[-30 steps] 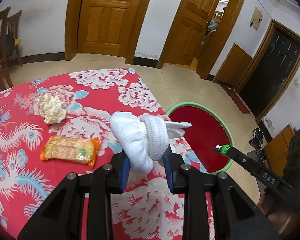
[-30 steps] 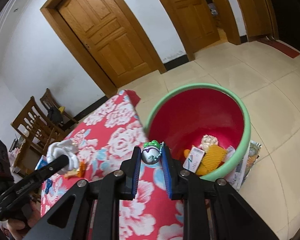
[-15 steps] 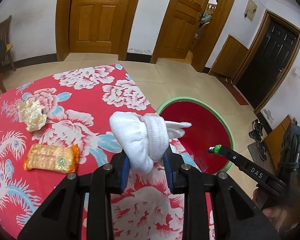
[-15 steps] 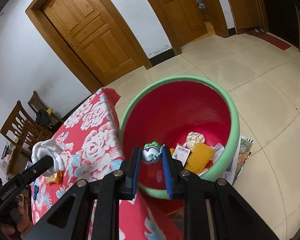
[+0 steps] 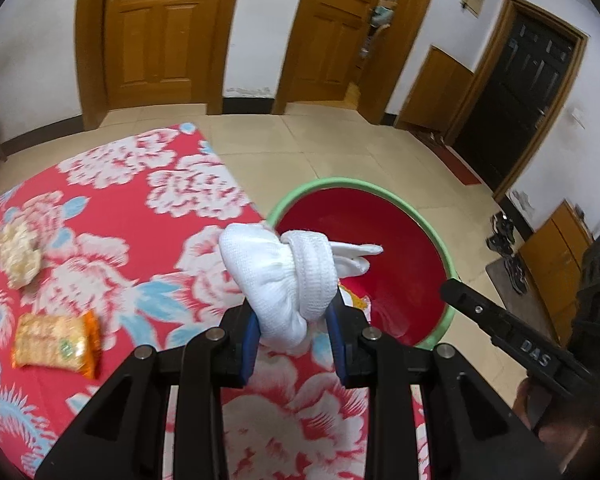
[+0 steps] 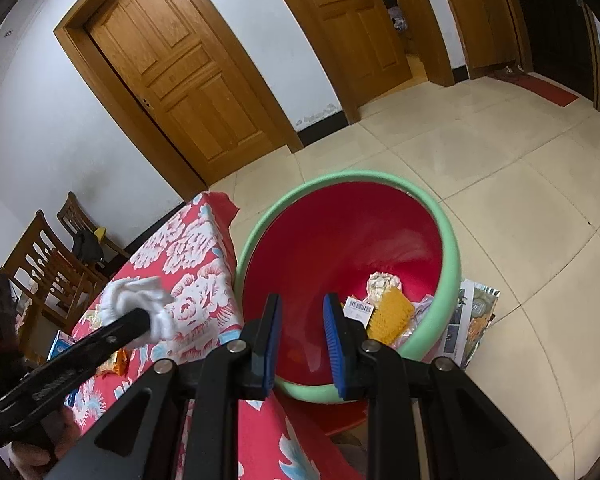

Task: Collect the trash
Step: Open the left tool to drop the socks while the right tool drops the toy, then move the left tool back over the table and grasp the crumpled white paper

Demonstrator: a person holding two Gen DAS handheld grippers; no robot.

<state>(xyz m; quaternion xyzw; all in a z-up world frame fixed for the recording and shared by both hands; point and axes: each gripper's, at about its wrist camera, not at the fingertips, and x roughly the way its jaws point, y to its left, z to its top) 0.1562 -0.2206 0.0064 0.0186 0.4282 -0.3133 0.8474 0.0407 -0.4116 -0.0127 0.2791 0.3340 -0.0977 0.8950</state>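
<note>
My left gripper is shut on a balled white sock and holds it above the table edge, beside the green-rimmed red bin. The sock also shows in the right wrist view. My right gripper is open and empty, its blue pads over the bin. The bin holds a white label box, a yellow brush and a crumpled paper. An orange snack packet and a crumpled tissue lie on the red floral tablecloth.
The bin stands on the tiled floor right of the table. Printed papers lie beside it on the floor. Wooden chairs stand behind the table. Wooden doors line the far wall.
My right gripper has opened and the small green-topped thing it held is gone from between its pads. My left gripper has moved right toward the bin with the sock.
</note>
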